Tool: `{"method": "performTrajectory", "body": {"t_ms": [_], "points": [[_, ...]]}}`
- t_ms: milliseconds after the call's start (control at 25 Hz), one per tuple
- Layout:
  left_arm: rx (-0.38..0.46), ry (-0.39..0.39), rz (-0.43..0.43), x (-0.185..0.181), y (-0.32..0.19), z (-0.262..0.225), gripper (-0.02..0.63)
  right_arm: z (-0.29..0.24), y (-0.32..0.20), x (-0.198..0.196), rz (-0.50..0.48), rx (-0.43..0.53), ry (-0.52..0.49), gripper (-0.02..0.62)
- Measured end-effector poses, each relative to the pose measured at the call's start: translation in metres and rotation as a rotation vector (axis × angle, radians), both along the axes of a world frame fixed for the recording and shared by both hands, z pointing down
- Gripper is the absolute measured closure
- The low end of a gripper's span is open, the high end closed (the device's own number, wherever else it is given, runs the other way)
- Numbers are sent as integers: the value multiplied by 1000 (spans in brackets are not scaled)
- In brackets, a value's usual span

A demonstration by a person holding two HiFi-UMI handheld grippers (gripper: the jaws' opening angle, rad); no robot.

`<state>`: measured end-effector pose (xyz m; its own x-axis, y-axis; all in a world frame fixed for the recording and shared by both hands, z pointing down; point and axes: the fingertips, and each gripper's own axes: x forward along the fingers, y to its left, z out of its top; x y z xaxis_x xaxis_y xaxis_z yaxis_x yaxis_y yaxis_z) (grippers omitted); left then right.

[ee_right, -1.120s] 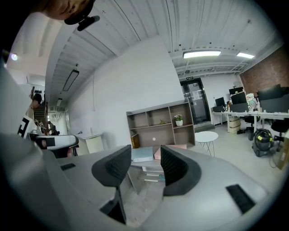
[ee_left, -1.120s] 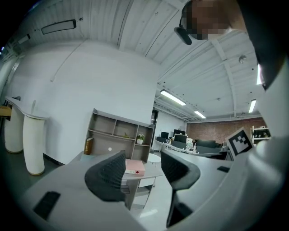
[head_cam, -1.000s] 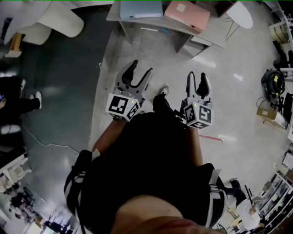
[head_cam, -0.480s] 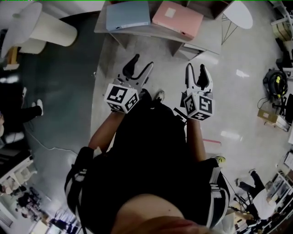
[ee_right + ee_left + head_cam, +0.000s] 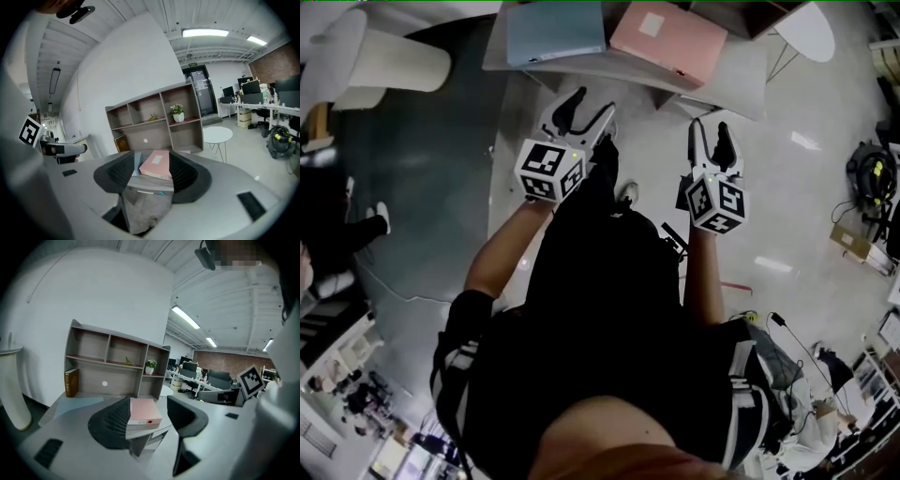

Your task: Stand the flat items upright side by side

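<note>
Seeing pink flat box file lying near front edge of grey counter, dead ahead of my right hand-held gripper, the nearer one, jaws just opening, empty. Left hand-held gripper released, empty. Light-blue flat folder lies left of file.

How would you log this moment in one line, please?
pre-grasp | left gripper open, empty | right gripper just opening, empty | blue folder, pink folder flat on desk

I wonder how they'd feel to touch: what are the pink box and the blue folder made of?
Pink file box: probably matte plastic or coated card; even colour, crisp edges, white label on top. Blue folder: likely plastic or card too; thin, flat, evenly pale. Too far to be sure.
</note>
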<state>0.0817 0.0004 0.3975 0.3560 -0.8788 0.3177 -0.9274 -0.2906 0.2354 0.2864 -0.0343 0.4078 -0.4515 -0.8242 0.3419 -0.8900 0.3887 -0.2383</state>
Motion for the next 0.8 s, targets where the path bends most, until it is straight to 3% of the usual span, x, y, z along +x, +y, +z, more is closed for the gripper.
{"method": "performTrajectory", "body": {"t_ms": [440,800], "points": [[-220,3,69,-17,-128,104,367,80,-117,-10,45,-158,72,336],[-376,-22,100,-21,-201,196,340,162,-163,-4,85,-315,83,307]]}}
